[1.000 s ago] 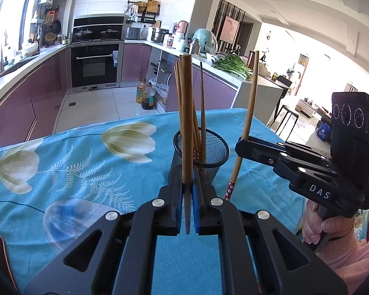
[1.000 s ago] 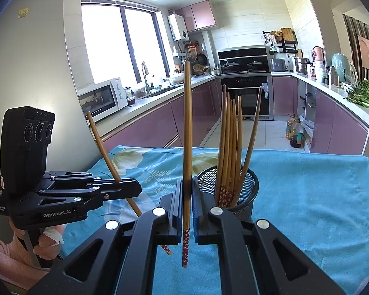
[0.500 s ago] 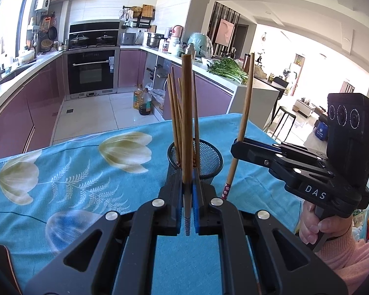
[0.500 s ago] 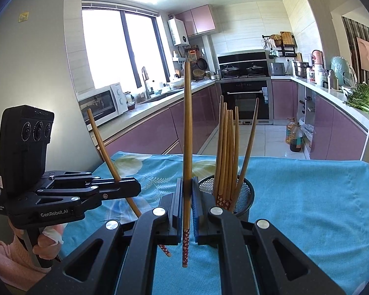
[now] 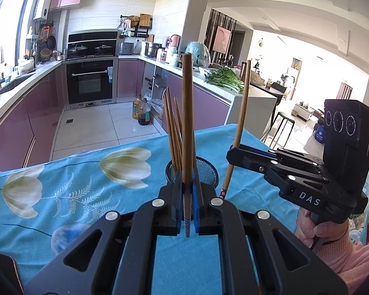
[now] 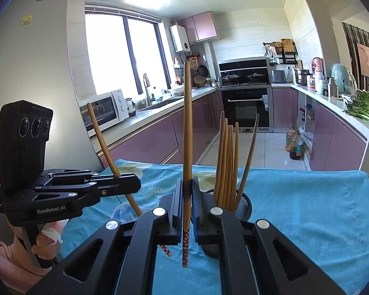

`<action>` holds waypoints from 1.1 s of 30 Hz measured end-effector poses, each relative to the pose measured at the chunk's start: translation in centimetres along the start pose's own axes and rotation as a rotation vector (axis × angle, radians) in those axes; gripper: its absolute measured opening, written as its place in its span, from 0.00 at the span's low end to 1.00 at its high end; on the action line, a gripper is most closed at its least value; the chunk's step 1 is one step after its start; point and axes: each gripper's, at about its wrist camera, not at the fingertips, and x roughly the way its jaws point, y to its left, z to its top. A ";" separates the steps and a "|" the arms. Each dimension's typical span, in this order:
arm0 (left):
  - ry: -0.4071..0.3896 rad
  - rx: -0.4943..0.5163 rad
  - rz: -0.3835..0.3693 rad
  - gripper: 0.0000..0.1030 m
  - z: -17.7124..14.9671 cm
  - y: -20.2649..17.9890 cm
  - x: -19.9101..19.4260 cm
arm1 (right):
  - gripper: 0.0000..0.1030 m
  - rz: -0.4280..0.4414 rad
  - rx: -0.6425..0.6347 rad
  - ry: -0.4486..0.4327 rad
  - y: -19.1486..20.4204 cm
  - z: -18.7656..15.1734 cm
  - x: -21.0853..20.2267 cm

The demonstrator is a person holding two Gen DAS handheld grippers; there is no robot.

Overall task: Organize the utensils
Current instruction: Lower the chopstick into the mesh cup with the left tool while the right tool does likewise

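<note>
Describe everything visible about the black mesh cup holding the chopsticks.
The mesh cup is a round black wire-mesh holder standing upright on the blue floral tablecloth. Several brown wooden chopsticks stand in it, leaning against its rim, one splayed right. Both grippers' fingers hide its lower wall. Neither gripper visibly touches it.

Floral blue tablecloth (image 5: pixel 81 191), oil bottles (image 5: pixel 141 109), leafy greens (image 5: pixel 225 80).

A table (image 5: pixel 255 137) carried a turquoise cloth (image 5: pixel 69 196) printed with pale tulips; a black mesh holder (image 6: pixel 243 207) stood on it near the far edge.
</note>
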 end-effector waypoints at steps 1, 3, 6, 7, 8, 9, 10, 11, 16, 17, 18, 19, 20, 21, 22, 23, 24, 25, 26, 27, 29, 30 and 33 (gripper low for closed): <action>-0.003 -0.001 -0.001 0.07 0.1 0.0 0.0 | 0.06 0.000 -0.001 -0.001 0.0 0.2 0.0; -0.008 -0.003 -0.003 0.07 0.2 0.0 -0.1 | 0.06 -0.002 -0.004 -0.004 0.0 0.4 0.0; -0.016 -0.005 -0.003 0.07 0.4 0.0 -0.3 | 0.06 -0.003 -0.007 -0.011 0.2 0.6 0.0; -0.019 -0.004 -0.004 0.07 0.5 0.0 -0.3 | 0.06 -0.004 -0.008 -0.013 0.2 0.6 0.0; -0.022 -0.003 -0.004 0.07 0.6 0.0 -0.4 | 0.06 -0.004 -0.008 -0.015 0.2 0.6 0.0; -0.026 -0.002 -0.004 0.07 0.7 0.0 -0.4 | 0.06 -0.004 -0.008 -0.018 0.2 0.7 -0.1; -0.030 0.000 -0.004 0.07 0.9 -0.1 -0.5 | 0.06 -0.004 -0.008 -0.021 0.2 0.7 -0.1; -0.033 0.000 -0.004 0.07 0.9 -0.1 -0.6 | 0.06 -0.001 -0.007 -0.023 0.1 0.7 -0.1; -0.050 0.003 -0.008 0.07 1.4 -0.4 -0.6 | 0.06 -0.003 -0.012 -0.034 0.2 1.1 -0.2; -0.053 0.004 -0.008 0.07 1.5 -0.5 -0.7 | 0.06 -0.004 -0.013 -0.037 0.3 1.1 -0.3; -0.055 0.004 -0.009 0.07 1.6 -0.5 -0.7 | 0.06 -0.004 -0.013 -0.038 0.3 1.2 -0.2; -0.058 0.005 -0.010 0.07 1.7 -0.5 -0.6 | 0.06 -0.004 -0.012 -0.039 0.3 1.2 -0.2; -0.060 0.006 -0.010 0.07 1.8 -0.6 -0.6 | 0.06 -0.003 -0.012 -0.039 0.3 1.3 -0.1; -0.062 0.007 -0.010 0.07 1.8 -0.6 -0.6 | 0.06 -0.001 -0.012 -0.040 0.3 1.2 -0.2; -0.064 0.009 -0.010 0.07 1.9 -0.5 -0.5 | 0.06 -0.001 -0.012 -0.041 0.3 1.2 -0.2; -0.067 0.010 -0.008 0.07 2.0 -0.6 -0.5 | 0.06 -0.002 -0.013 -0.041 0.4 1.2 -0.2; -0.069 0.011 -0.007 0.07 2.0 -0.6 -0.5 | 0.06 -0.002 -0.013 -0.041 0.4 1.3 -0.2; -0.071 0.013 -0.007 0.07 2.1 -0.7 -0.5 | 0.06 -0.002 -0.013 -0.042 0.4 1.2 -0.2; -0.072 0.013 -0.007 0.07 2.2 -0.7 -0.5 | 0.06 -0.002 -0.013 -0.042 0.4 1.3 -0.3; -0.073 0.013 -0.008 0.07 2.2 -0.7 -0.5 | 0.06 -0.003 -0.014 -0.044 0.5 1.3 -0.3; -0.076 0.014 -0.008 0.07 2.4 -0.9 -0.5 | 0.06 -0.004 -0.014 -0.046 0.5 1.4 -0.3; -0.077 0.015 -0.008 0.07 2.4 -0.9 -0.5 | 0.06 -0.004 -0.014 -0.047 0.5 1.4 -0.4; -0.079 0.016 -0.008 0.07 2.4 -1.1 -0.4 | 0.06 -0.006 -0.013 -0.051 0.5 1.5 -0.5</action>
